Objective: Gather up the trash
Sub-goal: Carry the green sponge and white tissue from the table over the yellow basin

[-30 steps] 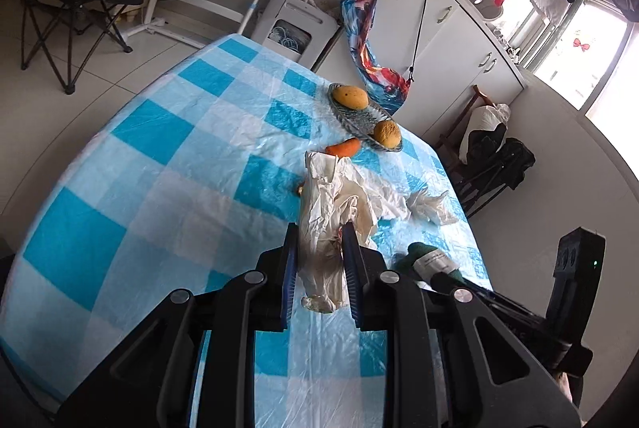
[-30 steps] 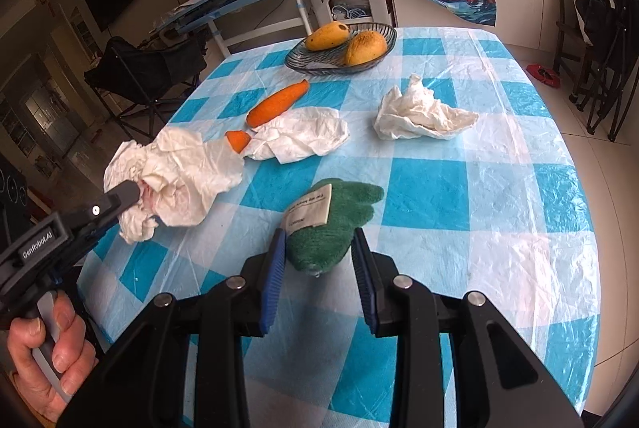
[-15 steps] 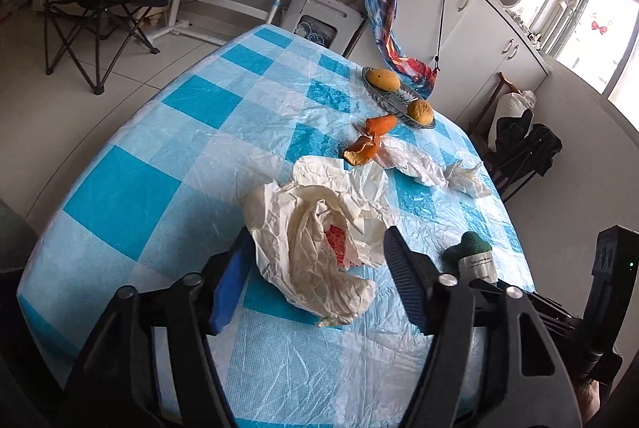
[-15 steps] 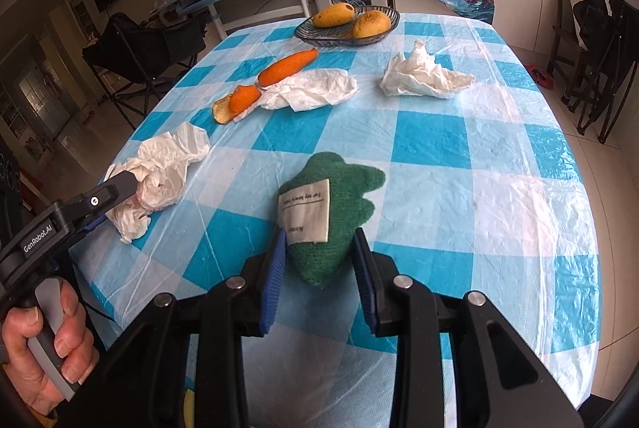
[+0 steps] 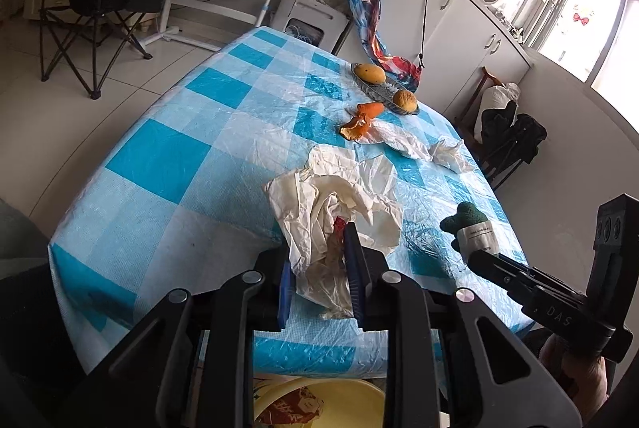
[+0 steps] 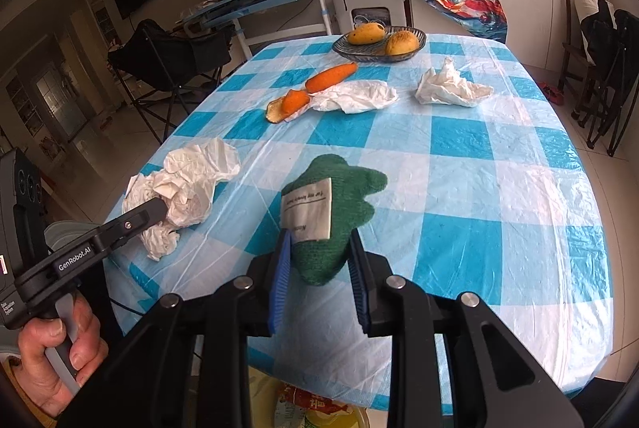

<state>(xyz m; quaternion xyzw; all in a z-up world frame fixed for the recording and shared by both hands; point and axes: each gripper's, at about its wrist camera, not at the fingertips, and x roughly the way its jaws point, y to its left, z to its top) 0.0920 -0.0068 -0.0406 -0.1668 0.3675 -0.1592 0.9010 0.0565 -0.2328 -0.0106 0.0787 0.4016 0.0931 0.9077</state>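
Note:
My left gripper [image 5: 319, 260] is shut on a crumpled white plastic bag [image 5: 339, 204] near the table's front edge; the bag also shows in the right wrist view [image 6: 187, 184]. My right gripper [image 6: 319, 252] is shut on a green knitted glove [image 6: 335, 204] with a white paper label, held above the table. The glove shows in the left wrist view [image 5: 469, 224]. A crumpled tissue [image 6: 451, 88], a white wrapper [image 6: 355, 98] and orange peel [image 6: 287, 104] lie farther back.
A carrot [image 6: 331, 76] and a dish of fruit [image 6: 379, 40] sit at the far end of the blue-checked table [image 6: 499, 188]. A yellow bin [image 5: 319, 404] stands below the front edge. Chairs stand to the right [image 6: 607, 68] and a folding chair on the left [image 6: 171, 56].
The left gripper opened over the bag half a second ago and has shut on it again, nearer the front edge. The right gripper has drawn the glove back toward the front edge.

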